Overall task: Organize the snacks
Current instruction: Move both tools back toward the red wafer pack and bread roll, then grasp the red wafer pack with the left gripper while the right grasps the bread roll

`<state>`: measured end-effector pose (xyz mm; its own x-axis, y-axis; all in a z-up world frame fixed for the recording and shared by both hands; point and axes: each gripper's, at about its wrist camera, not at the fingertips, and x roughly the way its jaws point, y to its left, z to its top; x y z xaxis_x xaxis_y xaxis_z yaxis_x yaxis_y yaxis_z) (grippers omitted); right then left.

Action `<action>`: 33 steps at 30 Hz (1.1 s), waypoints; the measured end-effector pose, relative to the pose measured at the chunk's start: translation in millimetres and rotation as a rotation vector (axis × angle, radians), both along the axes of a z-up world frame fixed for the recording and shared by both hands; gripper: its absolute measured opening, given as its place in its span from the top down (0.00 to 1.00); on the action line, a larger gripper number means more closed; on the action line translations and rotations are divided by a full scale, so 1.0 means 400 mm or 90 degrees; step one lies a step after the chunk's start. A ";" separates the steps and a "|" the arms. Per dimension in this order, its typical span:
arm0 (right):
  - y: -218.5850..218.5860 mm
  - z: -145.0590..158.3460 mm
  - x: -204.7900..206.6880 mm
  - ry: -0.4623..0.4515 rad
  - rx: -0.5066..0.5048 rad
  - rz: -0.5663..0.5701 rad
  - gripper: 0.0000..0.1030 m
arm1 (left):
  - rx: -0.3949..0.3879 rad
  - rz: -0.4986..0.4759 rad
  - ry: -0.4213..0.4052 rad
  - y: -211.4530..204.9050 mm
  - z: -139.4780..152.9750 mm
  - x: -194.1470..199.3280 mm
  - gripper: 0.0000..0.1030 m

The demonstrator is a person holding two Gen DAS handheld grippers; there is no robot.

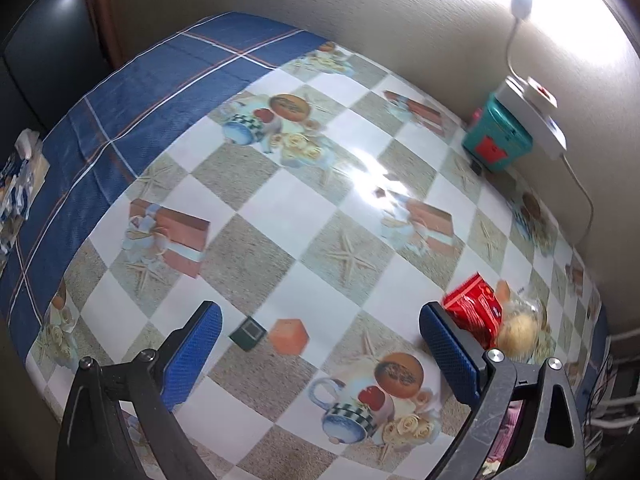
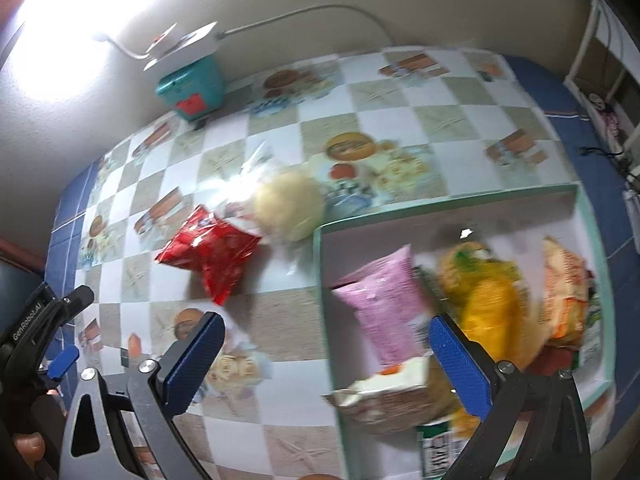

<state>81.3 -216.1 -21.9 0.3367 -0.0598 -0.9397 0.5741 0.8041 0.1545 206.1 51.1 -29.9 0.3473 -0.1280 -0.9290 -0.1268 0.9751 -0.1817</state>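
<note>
Holding both grippers, left (image 1: 320, 340) and right (image 2: 326, 346), jaws apart, empty; red bag (image 2: 210, 250) at my 11 o'clock; tray (image 2: 440, 204) at 2.

Bright lamp (image 1: 522, 0) blows out the wall, glares off the tablecloth (image 1: 372, 176); strong fisheye bending, motion blur throughout.

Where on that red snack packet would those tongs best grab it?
Probably from above, across the puffed middle of the red packet. It lies flat on the table, its corners thin and crinkled, so the bulging centre gives most to pinch. Clear the bagged pale bun touching its far end. The right tongs look open.
</note>
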 end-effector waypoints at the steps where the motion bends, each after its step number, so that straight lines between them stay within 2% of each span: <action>1: 0.011 -0.008 0.008 0.003 0.001 0.004 0.00 | -0.002 0.004 0.000 0.007 0.000 0.001 0.04; 7: 0.030 -0.017 0.034 -0.007 -0.006 0.008 0.00 | -0.023 0.020 0.005 0.032 -0.012 0.009 0.04; 12: 0.014 -0.019 0.048 -0.020 -0.010 0.002 0.00 | -0.049 0.015 0.003 0.010 -0.024 0.012 0.04; 17: -0.015 -0.018 0.074 -0.039 -0.045 0.004 0.00 | -0.069 -0.016 -0.005 -0.043 -0.030 0.011 0.04; 22: -0.046 -0.017 0.090 -0.082 -0.049 0.005 0.00 | -0.112 -0.049 -0.021 -0.096 -0.027 0.025 0.04; 26: -0.056 -0.022 0.117 -0.094 -0.075 0.027 0.00 | -0.148 -0.066 -0.009 -0.132 -0.047 0.041 0.04; 33: -0.042 -0.041 0.169 -0.095 -0.110 0.081 0.08 | -0.170 -0.094 -0.009 -0.189 -0.076 0.059 0.04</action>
